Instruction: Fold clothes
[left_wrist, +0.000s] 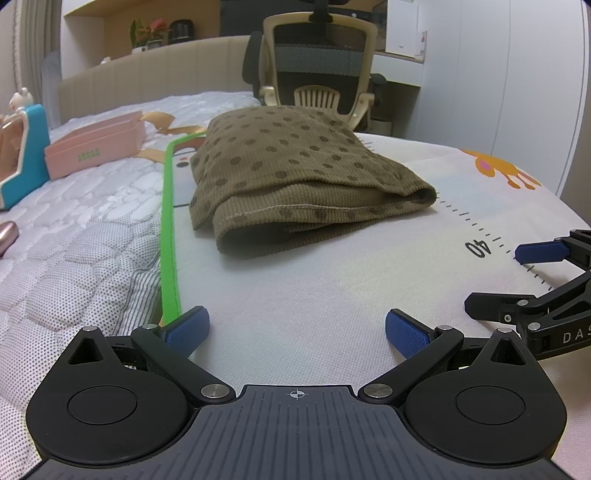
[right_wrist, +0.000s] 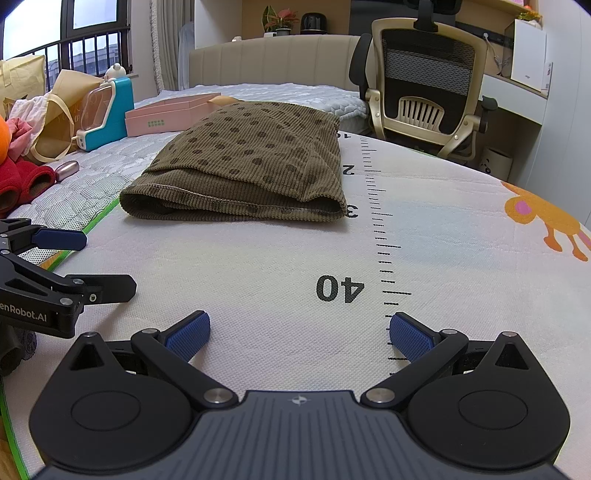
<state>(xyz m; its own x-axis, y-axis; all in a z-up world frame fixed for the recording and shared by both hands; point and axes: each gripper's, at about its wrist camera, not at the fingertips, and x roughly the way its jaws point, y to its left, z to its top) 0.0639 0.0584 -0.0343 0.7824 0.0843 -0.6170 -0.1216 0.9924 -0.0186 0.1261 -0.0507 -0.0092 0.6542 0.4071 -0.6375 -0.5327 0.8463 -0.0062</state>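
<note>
Brown dotted corduroy garment (right_wrist: 243, 162) lies folded on the white ruler-print mat (right_wrist: 295, 258), both my hand-held grippers (left_wrist: 297, 328) (right_wrist: 299, 332) released, clear; fold looks finished, next probably set aside.

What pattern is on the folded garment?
Olive-brown ribbed fabric with darker brown dots: folded garment, clearest in the right wrist view.

The garment (right_wrist: 243, 162) is showing as ribbed, corduroy-like cloth, matt olive-brown with darker dots and a stitched hem. The mat (right_wrist: 295, 258) beneath is presenting a fine woven, matt white textile with printed markings and a green fabric edging (left_wrist: 170, 236). The mattress cover (left_wrist: 74, 236) is appearing quilted and soft. The left gripper (left_wrist: 297, 330) and right gripper (right_wrist: 300, 332) are showing matt black plastic bodies, brushed metal pivot pins and blue textured pads (right_wrist: 188, 336). The pink box (right_wrist: 166, 116) is looking smooth, like matt card.
</note>
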